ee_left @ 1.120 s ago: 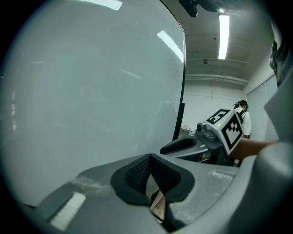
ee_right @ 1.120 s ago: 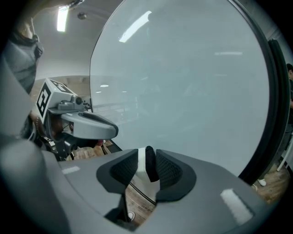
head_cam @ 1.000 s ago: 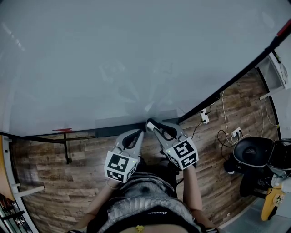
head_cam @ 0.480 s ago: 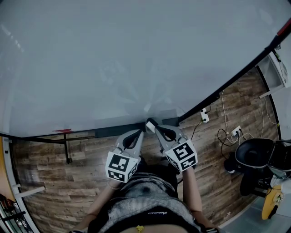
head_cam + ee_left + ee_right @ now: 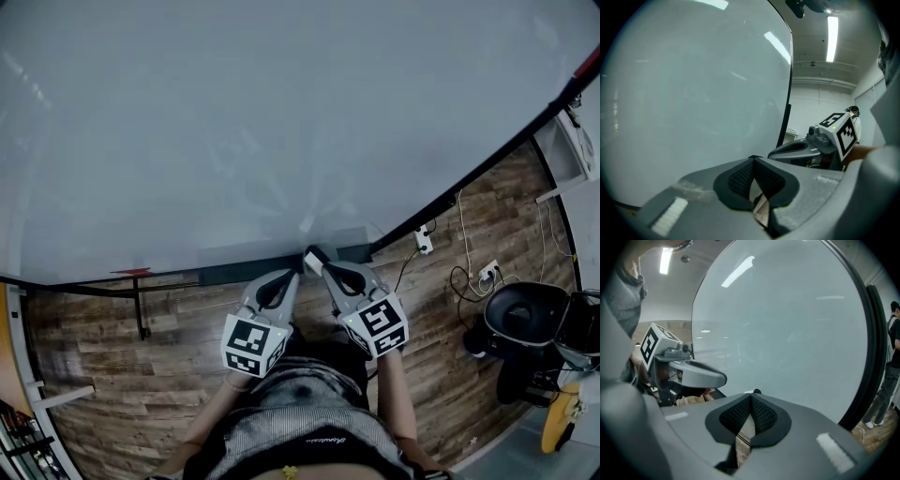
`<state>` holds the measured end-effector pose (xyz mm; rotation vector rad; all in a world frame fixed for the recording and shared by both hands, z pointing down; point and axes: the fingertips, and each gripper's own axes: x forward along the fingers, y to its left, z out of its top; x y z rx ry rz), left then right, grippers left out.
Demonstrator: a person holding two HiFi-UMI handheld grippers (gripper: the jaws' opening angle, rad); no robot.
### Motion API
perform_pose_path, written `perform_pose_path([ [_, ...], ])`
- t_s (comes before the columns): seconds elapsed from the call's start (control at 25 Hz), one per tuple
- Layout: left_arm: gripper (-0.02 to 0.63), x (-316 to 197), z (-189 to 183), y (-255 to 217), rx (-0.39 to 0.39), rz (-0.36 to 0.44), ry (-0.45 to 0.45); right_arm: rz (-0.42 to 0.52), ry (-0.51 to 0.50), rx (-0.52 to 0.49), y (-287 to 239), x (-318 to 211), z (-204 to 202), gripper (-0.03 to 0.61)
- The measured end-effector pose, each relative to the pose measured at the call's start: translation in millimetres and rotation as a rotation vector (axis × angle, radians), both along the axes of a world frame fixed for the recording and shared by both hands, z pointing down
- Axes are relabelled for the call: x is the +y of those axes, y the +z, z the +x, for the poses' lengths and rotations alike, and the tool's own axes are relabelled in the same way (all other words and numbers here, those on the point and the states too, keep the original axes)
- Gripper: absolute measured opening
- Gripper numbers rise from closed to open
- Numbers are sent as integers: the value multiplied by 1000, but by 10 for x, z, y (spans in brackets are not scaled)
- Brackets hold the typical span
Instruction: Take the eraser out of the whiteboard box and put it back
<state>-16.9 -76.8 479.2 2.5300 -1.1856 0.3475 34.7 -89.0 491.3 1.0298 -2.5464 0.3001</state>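
Observation:
The whiteboard (image 5: 262, 122) fills most of the head view, with its dark box (image 5: 225, 273) running along the lower edge. My right gripper (image 5: 315, 257) points at the box's middle, jaws shut tip to tip with nothing visible between the pads (image 5: 761, 416). A small white and black bit (image 5: 309, 262) sits at its tip; I cannot tell whether this is the eraser. My left gripper (image 5: 284, 277) hangs just left of it, a little below the box, also shut and empty. Each gripper shows in the other's view: the left gripper (image 5: 693, 375) and the right gripper (image 5: 806, 149).
Wooden floor (image 5: 112, 375) lies below the board. A socket strip (image 5: 422, 240) with cables and a black round base (image 5: 521, 314) are at the right. A red item (image 5: 131, 270) rests on the ledge at the left. A person (image 5: 890, 371) stands beyond the board's right edge.
The right gripper's jaws have closed from clearly apart to tip to tip. Neither hand has moved noticeably.

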Motion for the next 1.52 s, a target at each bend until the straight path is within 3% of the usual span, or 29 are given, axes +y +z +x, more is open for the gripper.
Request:
perform_pose_path([
  [0.68,2,-7,52,0,-1,19,21,22,-52,-15,-55,100,-176,3],
  [1.12,2,-26,4,-259,44,89,12,88,-44,-125,-345,94,-261,3],
  [1.32,2,-26,-40,-481,62,152,17,88,-27,-113,-547,89,-270,3],
  [1.52,2,-38,-40,-681,81,186,-3,175,-16,-169,-834,61,-286,3],
])
